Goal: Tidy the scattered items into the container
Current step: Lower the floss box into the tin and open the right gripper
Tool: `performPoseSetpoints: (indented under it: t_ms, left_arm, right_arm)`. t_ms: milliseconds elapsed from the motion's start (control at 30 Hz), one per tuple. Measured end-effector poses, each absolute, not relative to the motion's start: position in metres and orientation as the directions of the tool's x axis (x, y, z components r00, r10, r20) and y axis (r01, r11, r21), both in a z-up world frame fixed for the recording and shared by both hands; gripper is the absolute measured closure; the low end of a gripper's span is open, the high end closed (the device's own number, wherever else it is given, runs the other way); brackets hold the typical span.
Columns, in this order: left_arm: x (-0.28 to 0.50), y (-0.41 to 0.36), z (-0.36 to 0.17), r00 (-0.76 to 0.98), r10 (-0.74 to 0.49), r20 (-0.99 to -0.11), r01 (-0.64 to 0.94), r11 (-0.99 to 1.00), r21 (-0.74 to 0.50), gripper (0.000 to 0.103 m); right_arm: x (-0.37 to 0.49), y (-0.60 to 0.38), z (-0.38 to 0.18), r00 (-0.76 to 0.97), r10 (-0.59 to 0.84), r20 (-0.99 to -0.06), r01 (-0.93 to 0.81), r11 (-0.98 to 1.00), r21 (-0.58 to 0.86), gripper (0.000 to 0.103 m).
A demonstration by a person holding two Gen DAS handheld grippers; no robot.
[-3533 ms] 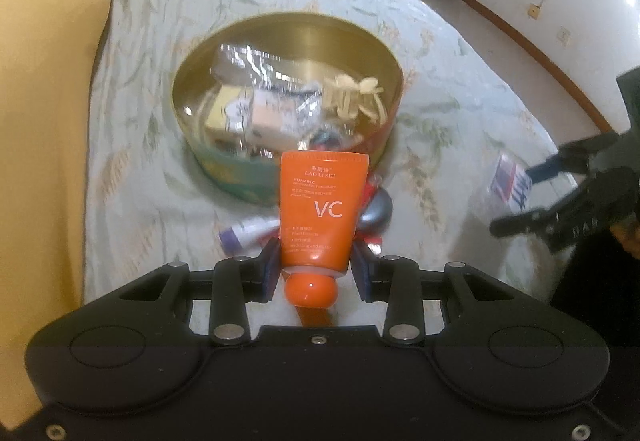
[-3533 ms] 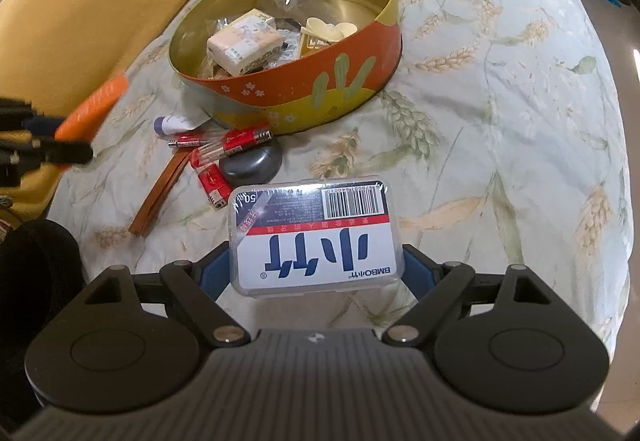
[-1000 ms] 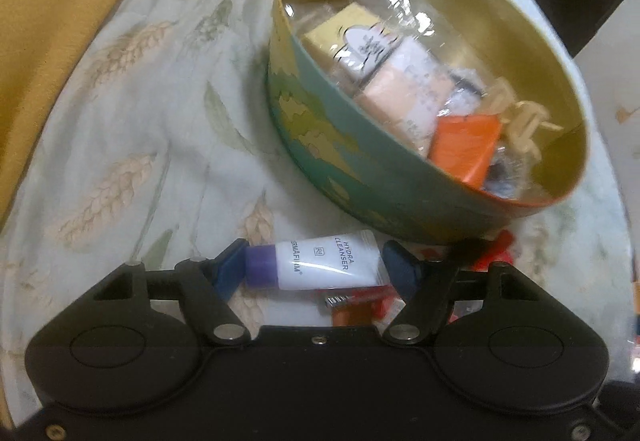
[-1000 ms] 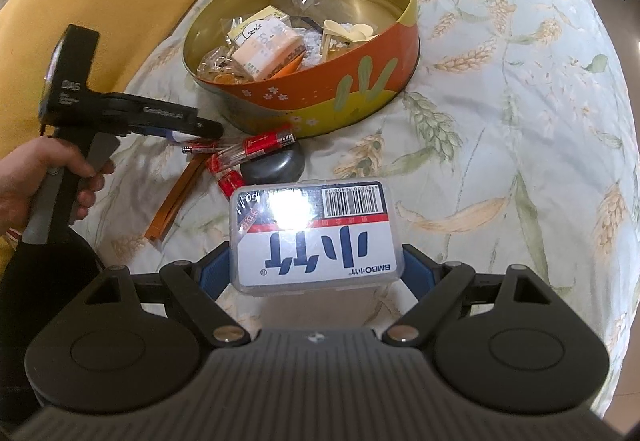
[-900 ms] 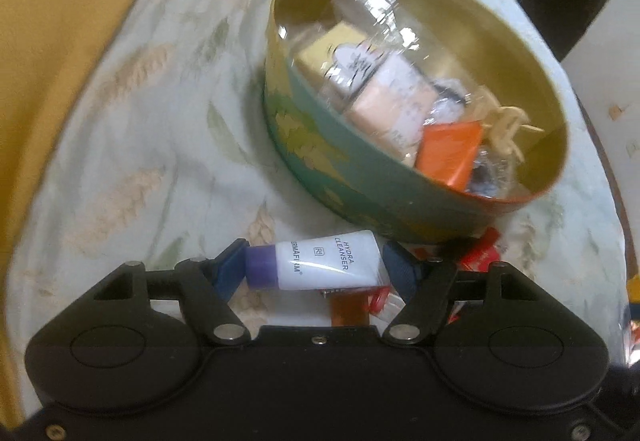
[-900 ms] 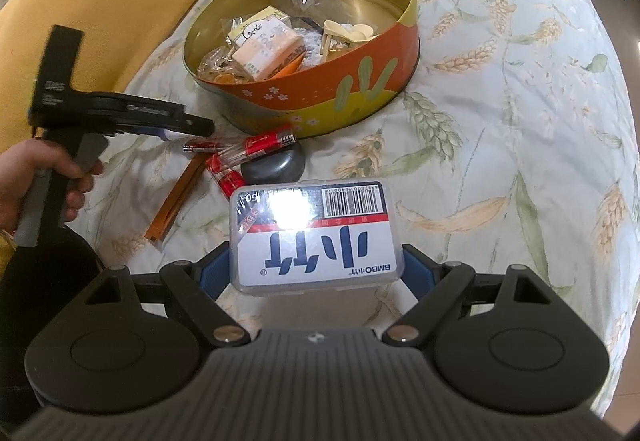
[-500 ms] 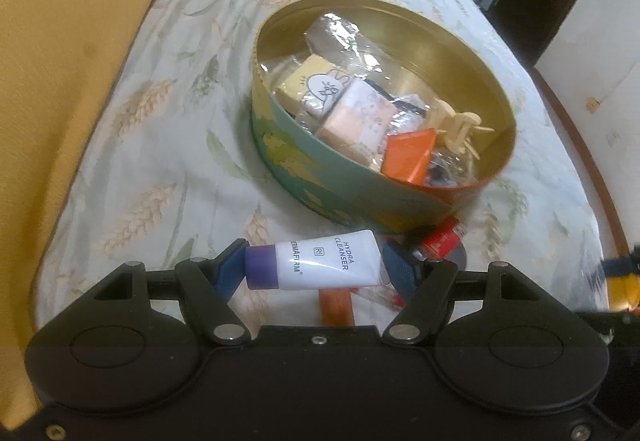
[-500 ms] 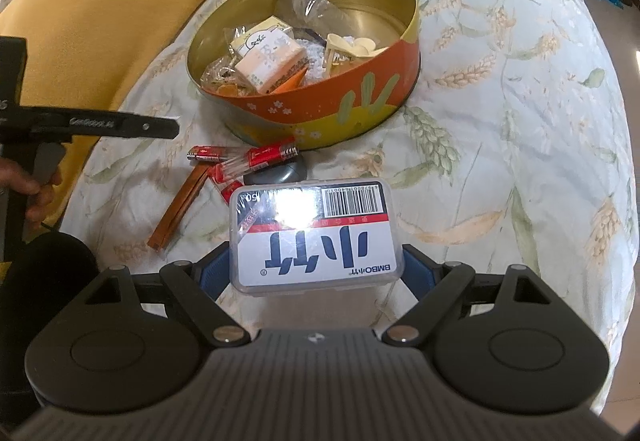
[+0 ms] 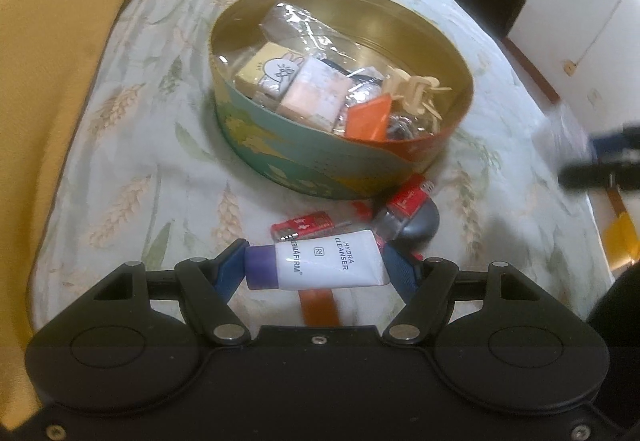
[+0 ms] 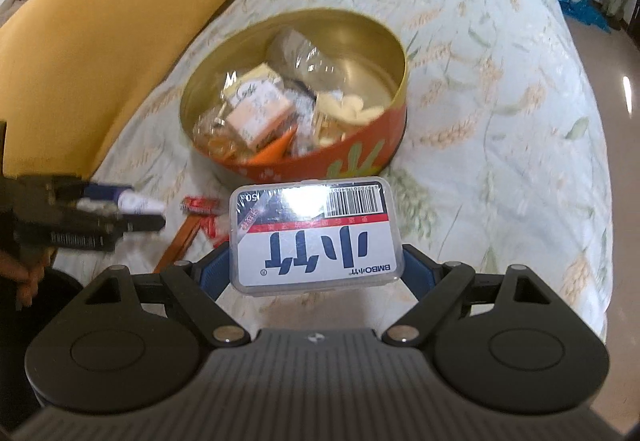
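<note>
A round tin [image 9: 280, 157] [image 10: 360, 157] sits on the bed, holding several packets and an orange tube [image 9: 368, 119]. My left gripper [image 9: 314, 267] is shut on a white cleanser tube with a purple cap [image 9: 320, 261], held crosswise above the bed, short of the tin. My right gripper [image 10: 316, 265] is shut on a clear plastic box with a white and red label [image 10: 316, 237], lifted in front of the tin. Red packets [image 9: 304, 225], a grey round thing [image 9: 420, 221] and an orange-brown strip [image 9: 318, 305] lie on the bed near the tin.
A yellow pillow [image 9: 52, 41] [image 10: 100, 21] runs along the left side of the bed. The floral bedspread [image 10: 500, 121] spreads wide to the right of the tin. A hand [image 10: 24, 273] holds the left gripper's handle at the left edge of the right wrist view.
The left gripper has lifted the cleanser tube off the bed and drawn back from the tin, rolling level. The right gripper with the box has risen a little towards the tin.
</note>
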State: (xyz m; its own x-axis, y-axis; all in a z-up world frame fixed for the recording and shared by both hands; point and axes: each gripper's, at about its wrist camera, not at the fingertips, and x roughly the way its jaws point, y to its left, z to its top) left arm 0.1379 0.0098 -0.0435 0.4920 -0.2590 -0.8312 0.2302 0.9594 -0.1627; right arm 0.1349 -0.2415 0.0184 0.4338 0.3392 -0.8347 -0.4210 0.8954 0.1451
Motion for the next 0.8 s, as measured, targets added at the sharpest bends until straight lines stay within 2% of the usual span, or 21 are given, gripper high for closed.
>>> performPoseSetpoints:
  t_ms: [733, 767, 800]
  left_arm:
    - [0.124, 0.008, -0.058, 0.448, -0.29, -0.846, 0.326, 0.934, -0.147, 0.033]
    - [0.123, 0.009, -0.058, 0.446, -0.29, -0.847, 0.325, 0.934, -0.148, 0.033]
    - [0.123, 0.01, -0.059, 0.445, -0.289, -0.848, 0.321, 0.935, -0.15, 0.033]
  right_arm:
    - [0.206, -0.162, 0.045, 0.481, 0.35, -0.804, -0.449, 0.886, 0.117, 0.017]
    - [0.21, -0.159, 0.044, 0.488, 0.345, -0.802, -0.442, 0.89, 0.114, 0.016]
    - [0.214, -0.156, 0.044, 0.497, 0.341, -0.797, -0.436, 0.893, 0.11, 0.01]
